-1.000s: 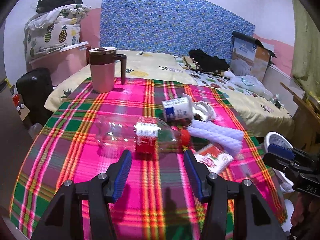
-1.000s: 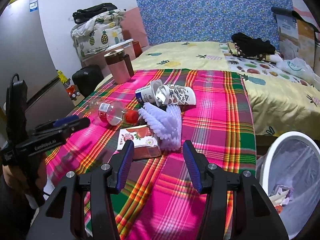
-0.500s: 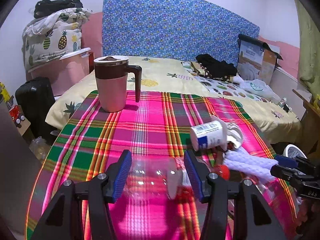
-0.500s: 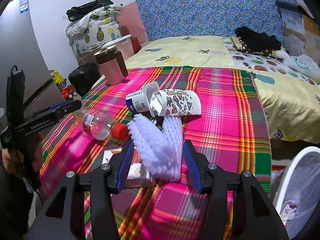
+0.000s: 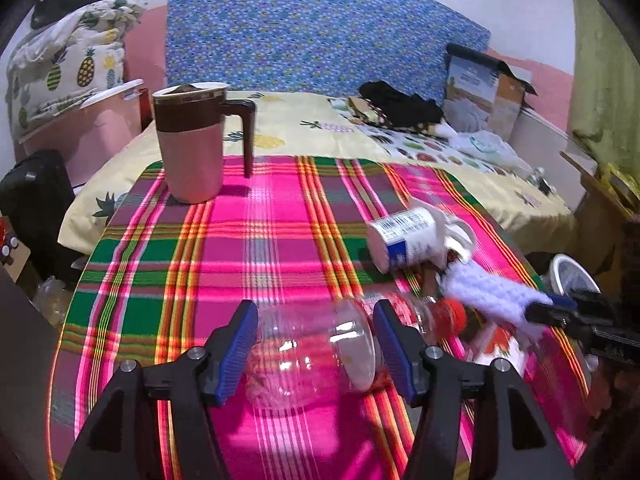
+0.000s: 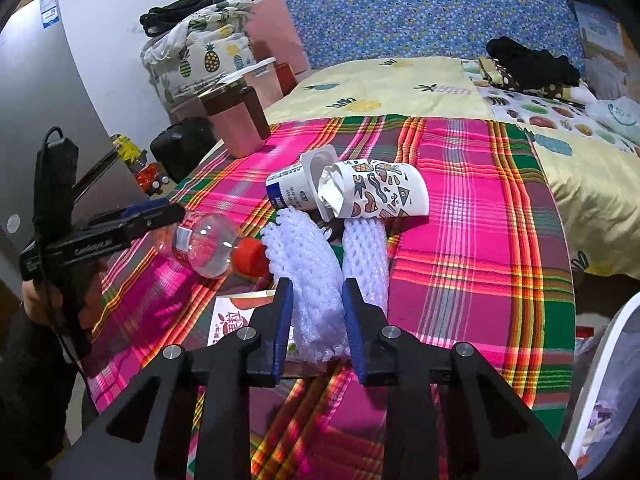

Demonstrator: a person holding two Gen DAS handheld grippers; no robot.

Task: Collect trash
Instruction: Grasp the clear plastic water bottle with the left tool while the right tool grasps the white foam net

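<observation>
A clear plastic bottle (image 5: 312,352) with a red cap (image 5: 452,316) lies on its side on the plaid tablecloth (image 5: 248,256). My left gripper (image 5: 314,344) straddles its body; the jaws are opening and the pads are not squeezing it. In the right wrist view the bottle (image 6: 204,248) sits left of two white foam nets (image 6: 304,252). My right gripper (image 6: 318,320) is closing, its pads pinching the near end of the left net. Behind the nets lie a blue-and-white yogurt cup (image 6: 290,194) and a patterned paper cup (image 6: 380,194). A red-and-white packet (image 6: 232,316) lies under the nets.
A pink mug with a brown lid (image 5: 192,148) stands upright at the cloth's far left corner. A white bin with a liner (image 6: 600,380) is below the table's right edge. A bed with clothes and a cardboard box (image 5: 484,96) lies beyond.
My left gripper moved forward until the bottle lay between its fingers. My right gripper came up to the foam nets and its jaws narrowed onto the left one.
</observation>
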